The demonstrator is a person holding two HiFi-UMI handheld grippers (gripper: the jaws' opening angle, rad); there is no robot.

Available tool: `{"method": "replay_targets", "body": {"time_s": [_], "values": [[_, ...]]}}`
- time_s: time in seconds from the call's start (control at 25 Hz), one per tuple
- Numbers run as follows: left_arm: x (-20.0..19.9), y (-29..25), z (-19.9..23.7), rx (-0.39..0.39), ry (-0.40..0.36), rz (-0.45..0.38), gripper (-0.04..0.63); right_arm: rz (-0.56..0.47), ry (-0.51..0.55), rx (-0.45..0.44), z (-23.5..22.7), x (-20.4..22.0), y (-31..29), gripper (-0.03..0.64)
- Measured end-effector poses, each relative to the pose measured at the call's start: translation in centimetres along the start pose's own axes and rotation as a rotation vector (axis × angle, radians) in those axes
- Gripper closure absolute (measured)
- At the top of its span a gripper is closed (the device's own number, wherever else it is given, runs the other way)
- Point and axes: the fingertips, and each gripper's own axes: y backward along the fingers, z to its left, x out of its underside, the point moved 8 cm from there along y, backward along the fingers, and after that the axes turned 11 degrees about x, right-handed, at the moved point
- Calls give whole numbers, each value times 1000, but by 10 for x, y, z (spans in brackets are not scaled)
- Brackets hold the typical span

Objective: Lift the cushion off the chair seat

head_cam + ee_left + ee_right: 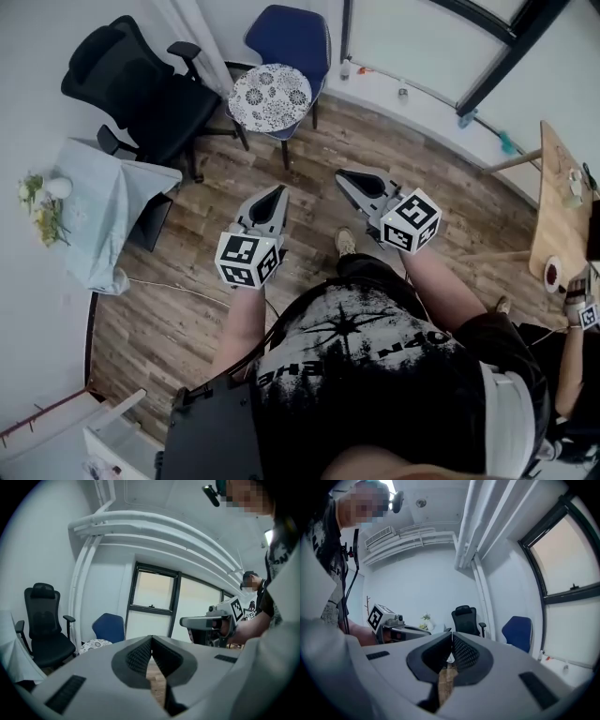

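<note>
White patterned cushion is resting on the seat of the blue chair | left gripper and right gripper are being held closed and empty, well short of that chair | judged best: jaws opened on approach, opposite cushion edges pinched

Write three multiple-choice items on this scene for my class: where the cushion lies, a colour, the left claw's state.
1. The patterned cushion lies: A on a sofa; B on the seat of the blue chair; C on a bed.
2. The office chair is: A black; B red; C yellow.
3. The left claw is: A wide open; B shut on the cushion; C shut and empty.
Key: 1 B, it rests on that seat; 2 A, its back and seat are black; 3 C, its jaws meet with nothing between.
</note>
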Motion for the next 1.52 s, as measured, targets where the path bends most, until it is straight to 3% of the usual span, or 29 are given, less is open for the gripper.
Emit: {"method": "replay_targets", "body": {"time_s": [0.6, 1.12, 1.52], "values": [[-29, -69, 65, -105, 58, -11, 583, 65, 52, -121, -82, -21, -90, 598], [-45, -138, 106, -191, 38, 8, 583, 79, 6, -174, -168, -26, -141, 598], [-55, -163, 119, -234, 31, -3, 583, 89, -14, -204, -200, -18, -157, 598]]}}
